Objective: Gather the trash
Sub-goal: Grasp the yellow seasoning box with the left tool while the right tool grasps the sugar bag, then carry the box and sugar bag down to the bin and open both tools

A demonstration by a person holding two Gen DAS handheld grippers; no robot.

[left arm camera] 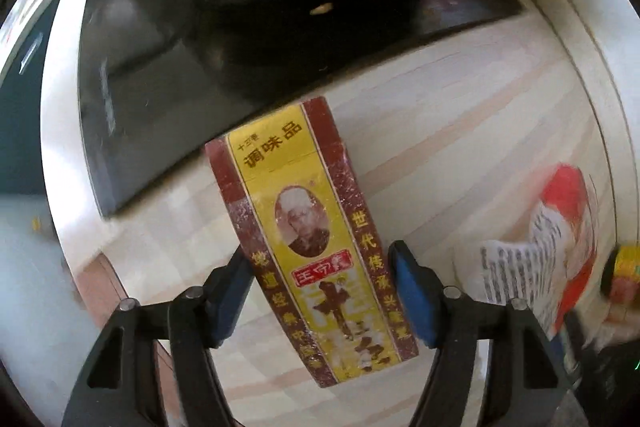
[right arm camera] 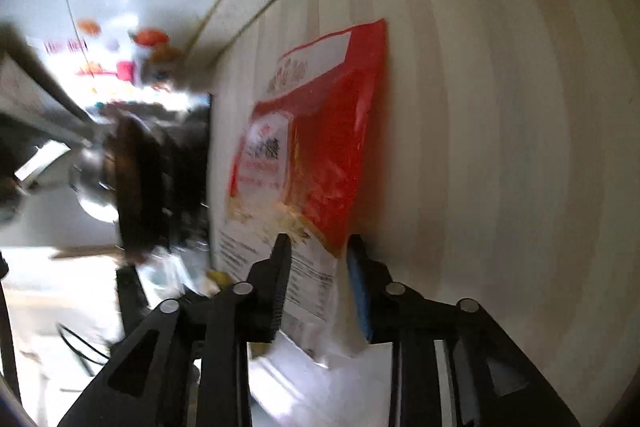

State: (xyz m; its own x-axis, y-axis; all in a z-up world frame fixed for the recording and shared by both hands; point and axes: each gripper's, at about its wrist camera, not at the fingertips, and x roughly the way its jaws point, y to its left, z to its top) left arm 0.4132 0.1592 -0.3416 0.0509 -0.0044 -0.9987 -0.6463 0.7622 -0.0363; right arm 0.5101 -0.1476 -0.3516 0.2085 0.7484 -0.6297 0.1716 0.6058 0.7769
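One maroon-and-yellow cardboard seasoning box (left arm camera: 316, 239) lies between the left gripper's (left arm camera: 322, 301) released jaws, while the right gripper (right arm camera: 318, 285), seemingly unclenched, straddles one red-and-white plastic packet (right arm camera: 316, 147).

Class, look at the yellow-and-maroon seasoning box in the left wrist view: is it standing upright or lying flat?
Lying flat: the seasoning box shows its broad printed face to the downward-looking camera, resting on the striped countertop.

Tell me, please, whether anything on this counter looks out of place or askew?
Yes: a worn yellow-and-maroon seasoning box lies flat and skewed on the pale counter, and a crumpled red-and-white packet lies near the counter's edge.
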